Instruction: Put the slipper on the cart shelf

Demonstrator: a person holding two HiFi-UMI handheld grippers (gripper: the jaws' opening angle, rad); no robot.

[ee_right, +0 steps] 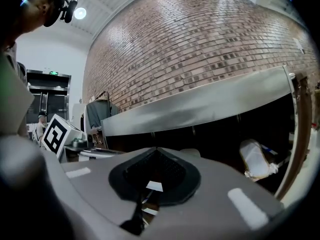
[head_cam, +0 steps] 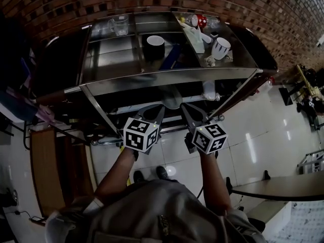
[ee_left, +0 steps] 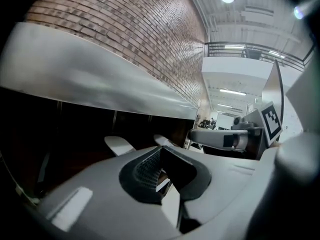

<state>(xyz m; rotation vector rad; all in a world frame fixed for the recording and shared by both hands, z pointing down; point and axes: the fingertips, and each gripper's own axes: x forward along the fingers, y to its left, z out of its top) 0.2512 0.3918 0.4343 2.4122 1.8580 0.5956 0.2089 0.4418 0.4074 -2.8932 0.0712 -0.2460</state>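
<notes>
Grey and smooth, the slipper [head_cam: 171, 99] shows as a pale, rounded shape with a curved outline, catching light against the shadow under the cart [head_cam: 167, 78]. It sits at the centre of the head view, at the front of the lower shelf [head_cam: 136, 105]. Its sole and strap cannot be made out.

The left hand-held gripper [head_cam: 161, 109] points up at it from the lower left, and the right hand-held gripper [head_cam: 185, 108] from the lower right. Their tips lie just beside the slipper, one on each side, with no clear contact. In its own view the left hand-held gripper [ee_left: 161, 151] has its jaws together with nothing between them. The right hand-held gripper [ee_right: 156, 151] is likewise closed and empty.

To the right of the slipper on the same shelf lies a pale plastic-wrapped bundle [head_cam: 209, 90], which also appears at the right of the right gripper view [ee_right: 255, 160].

On the top shelf [head_cam: 126, 54], in the upper part of the head view, stand a clear glass mug [head_cam: 120, 25], a dark cup [head_cam: 155, 45] and a white patterned mug [head_cam: 220, 48].
</notes>
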